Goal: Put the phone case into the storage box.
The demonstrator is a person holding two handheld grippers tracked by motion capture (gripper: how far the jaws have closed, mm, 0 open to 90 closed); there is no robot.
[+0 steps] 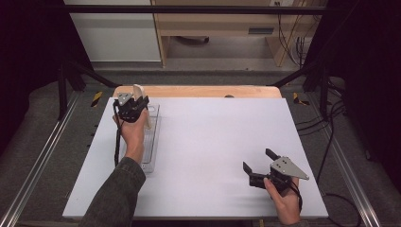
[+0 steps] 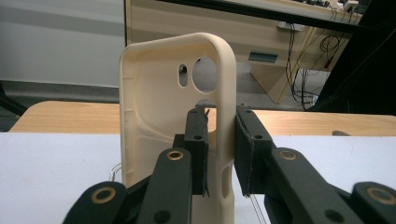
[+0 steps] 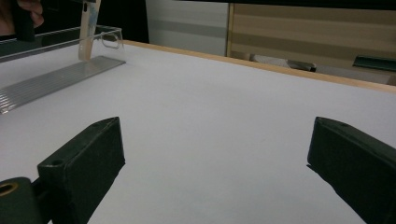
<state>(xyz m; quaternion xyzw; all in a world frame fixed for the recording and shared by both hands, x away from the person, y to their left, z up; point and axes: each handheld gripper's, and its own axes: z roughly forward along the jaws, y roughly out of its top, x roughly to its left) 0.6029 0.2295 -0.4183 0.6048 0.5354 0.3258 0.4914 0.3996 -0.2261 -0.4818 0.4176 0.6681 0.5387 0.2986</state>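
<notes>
A cream phone case (image 2: 154, 116) stands upright, its camera cutouts near the top. My left gripper (image 2: 220, 154) is shut on the case's right side wall, one pad inside and one outside. From above, the left gripper (image 1: 137, 106) holds the phone case (image 1: 138, 91) over the far end of a clear ribbed plastic tray (image 1: 152, 150) at the table's left. My right gripper (image 1: 257, 159) rests near the front right of the table, open with nothing between its fingers. The right gripper view looks past its wide-apart jaws (image 3: 215, 140) to the phone case (image 3: 88, 32) above the tray (image 3: 46, 81).
The white table top (image 1: 208, 142) has a wooden strip (image 1: 198, 91) along its far edge. Black frame bars (image 1: 189, 8) and cables ring the table. Wooden furniture and a white cabinet stand beyond it.
</notes>
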